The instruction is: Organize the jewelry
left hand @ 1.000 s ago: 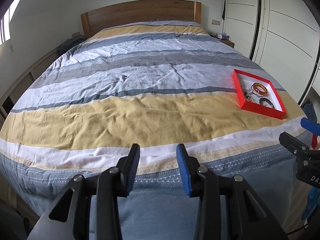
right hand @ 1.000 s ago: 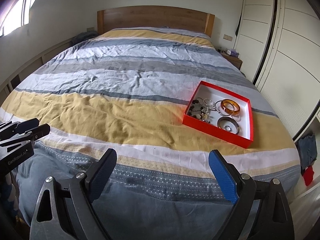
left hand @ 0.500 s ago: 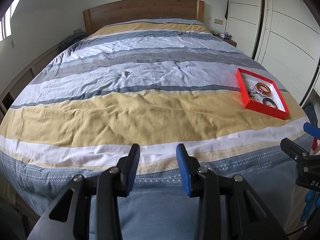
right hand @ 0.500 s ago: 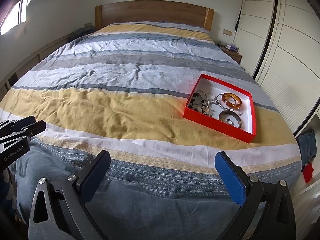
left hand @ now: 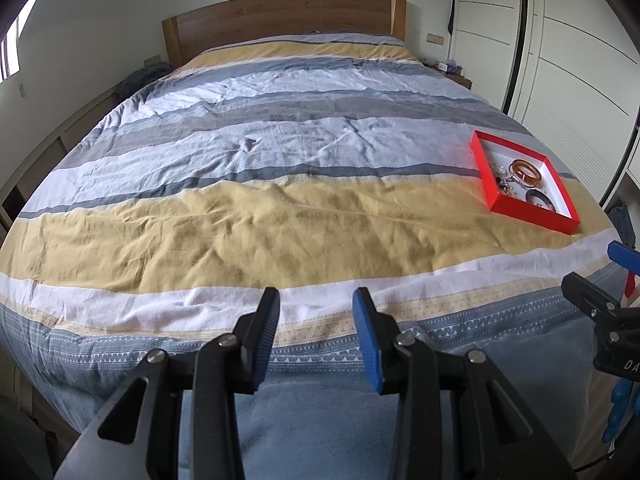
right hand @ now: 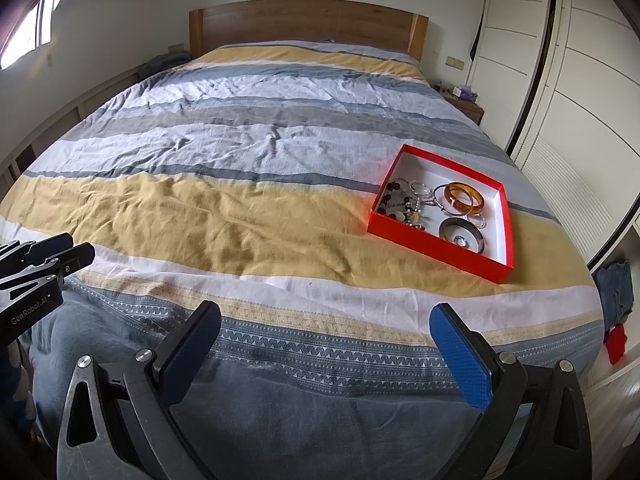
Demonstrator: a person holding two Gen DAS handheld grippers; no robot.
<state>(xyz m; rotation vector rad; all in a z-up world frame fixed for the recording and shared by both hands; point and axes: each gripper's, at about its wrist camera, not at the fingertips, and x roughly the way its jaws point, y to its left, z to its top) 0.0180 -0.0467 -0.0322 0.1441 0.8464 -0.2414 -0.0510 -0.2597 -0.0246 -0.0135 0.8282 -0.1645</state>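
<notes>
Both tools hold nothing, the right tool (right hand: 324, 346) wide open and the left tool (left hand: 316, 330) open less, and the red box (right hand: 434, 242) of jewelry on the bed (right hand: 224, 216) lies at about one o'clock from the right tool, which is nearer.

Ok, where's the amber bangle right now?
In the right wrist view the amber bangle lies inside the red tray on the bed's right side, toward the tray's far right corner, beside the silver rings.

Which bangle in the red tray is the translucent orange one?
The amber bangle at the far right of the red tray. The dark metallic bangle lies nearer; the thin silver hoop overlaps the amber one.
</notes>
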